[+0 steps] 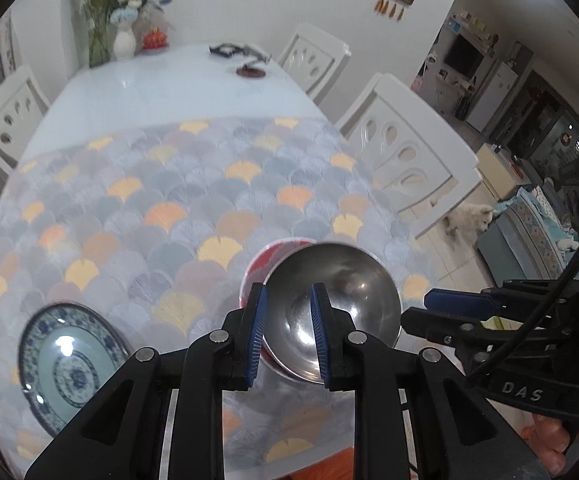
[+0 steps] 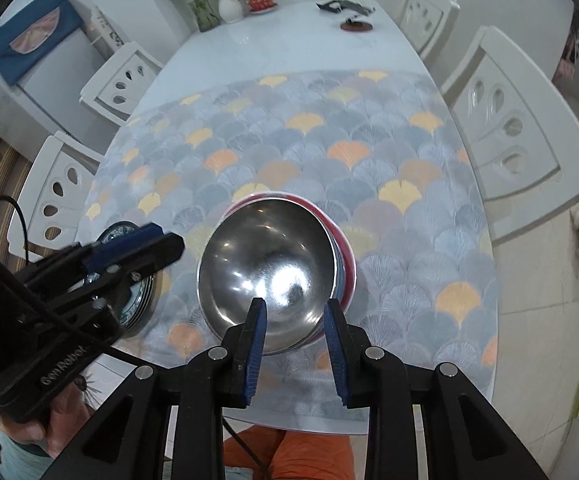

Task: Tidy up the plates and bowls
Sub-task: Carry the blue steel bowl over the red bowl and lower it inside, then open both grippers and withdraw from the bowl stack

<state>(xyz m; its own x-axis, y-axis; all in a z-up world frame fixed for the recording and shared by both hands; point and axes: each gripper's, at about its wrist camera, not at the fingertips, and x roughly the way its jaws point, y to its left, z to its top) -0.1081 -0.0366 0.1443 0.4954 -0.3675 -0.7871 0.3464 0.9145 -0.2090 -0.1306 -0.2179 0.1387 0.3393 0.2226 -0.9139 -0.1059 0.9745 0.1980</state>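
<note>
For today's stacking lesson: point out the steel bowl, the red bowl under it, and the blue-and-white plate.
steel bowl [image 2: 265, 264], right wrist view, inner wall.
red bowl [image 2: 347, 256], right wrist view, outer rim.
blue-and-white plate [image 1: 71, 364], left wrist view, centre.

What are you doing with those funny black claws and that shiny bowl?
A person is tidying dishes with a claw in each hand. The steel bowl now sits inside a red bowl on the patterned tablecloth. The left gripper and right gripper hang above it, both nearly shut and holding nothing. A blue-and-white plate waits off to the left.
</note>
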